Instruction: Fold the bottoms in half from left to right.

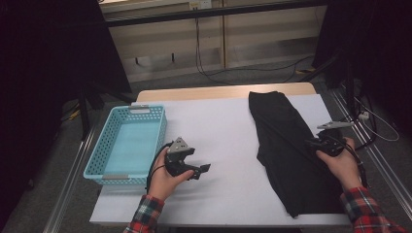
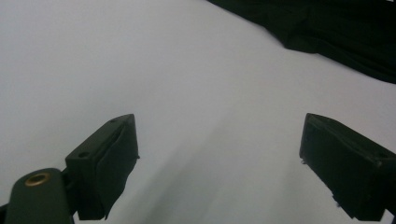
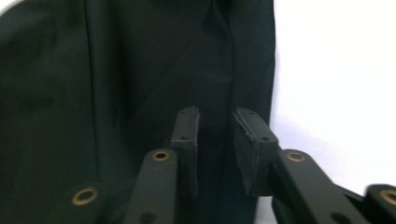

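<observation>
High view adds basket, left gripper wide, right gripper narrow over black cloth

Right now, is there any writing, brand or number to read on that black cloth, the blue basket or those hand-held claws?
No readable text in these pictures.
Black cloth: plain, no label showing.
Blue basket: no lettering visible.
Left claw and right claw: no markings to read.

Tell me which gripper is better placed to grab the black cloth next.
Right. The right gripper sits at the black cloth's right edge, jaws nearly together over the fabric. The left gripper is open over bare table, near the basket.
</observation>
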The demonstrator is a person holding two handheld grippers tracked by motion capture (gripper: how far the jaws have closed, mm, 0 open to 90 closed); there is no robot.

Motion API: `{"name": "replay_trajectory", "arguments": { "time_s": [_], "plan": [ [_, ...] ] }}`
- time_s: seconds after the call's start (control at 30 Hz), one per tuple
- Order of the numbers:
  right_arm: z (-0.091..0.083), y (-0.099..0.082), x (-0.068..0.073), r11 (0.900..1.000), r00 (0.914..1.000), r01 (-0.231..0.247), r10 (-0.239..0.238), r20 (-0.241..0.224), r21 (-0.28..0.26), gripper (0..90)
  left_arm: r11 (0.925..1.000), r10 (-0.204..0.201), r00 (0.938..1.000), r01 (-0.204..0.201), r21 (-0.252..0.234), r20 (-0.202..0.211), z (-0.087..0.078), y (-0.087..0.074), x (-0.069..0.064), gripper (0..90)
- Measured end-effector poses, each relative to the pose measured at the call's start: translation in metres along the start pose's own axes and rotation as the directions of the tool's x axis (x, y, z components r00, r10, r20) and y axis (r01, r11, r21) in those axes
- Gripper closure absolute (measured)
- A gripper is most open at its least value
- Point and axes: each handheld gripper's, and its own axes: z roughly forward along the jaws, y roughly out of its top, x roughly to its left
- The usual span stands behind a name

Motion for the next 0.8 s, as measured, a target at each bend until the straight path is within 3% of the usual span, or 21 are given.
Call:
{"name": "replay_trajectory", "arguments": {
  "time_s": [0.07,0.13,0.4,0.5,0.7,0.8],
  "plan": [
    [0.0,0.0,-0.001,0.9994,0.9981,-0.035,0.035,-0.051,0.005,89.6,1.0,0.002,1.0,-0.002,0.002,-0.001,0.0,0.0,0.0,11.8],
    [0.0,0.0,-0.003,0.9989,0.9973,-0.047,0.047,-0.055,0.005,90.0,1.0,0.0,1.0,0.0,0.003,0.0,0.0,-0.001,0.0,11.8],
    [-0.011,0.004,-0.015,0.9979,0.9984,-0.057,0.057,0.005,-0.032,90.0,1.0,0.006,1.0,-0.006,0.007,0.001,0.001,0.0,-0.001,12.3],
    [-0.013,0.006,-0.018,0.9981,0.9974,-0.046,0.048,0.054,-0.04,90.0,1.0,0.006,1.0,-0.006,0.008,0.001,0.001,0.0,-0.001,12.2],
    [-0.005,0.004,-0.022,0.9996,0.9944,-0.027,0.026,0.103,0.008,90.0,1.0,0.006,1.0,-0.006,0.006,-0.001,0.001,0.0,0.0,12.2],
    [-0.002,0.003,-0.025,0.9987,0.9927,-0.05,0.05,0.11,0.0,90.0,1.0,0.0,1.0,0.0,0.004,0.0,0.001,-0.001,0.0,12.2]
  ]
}}
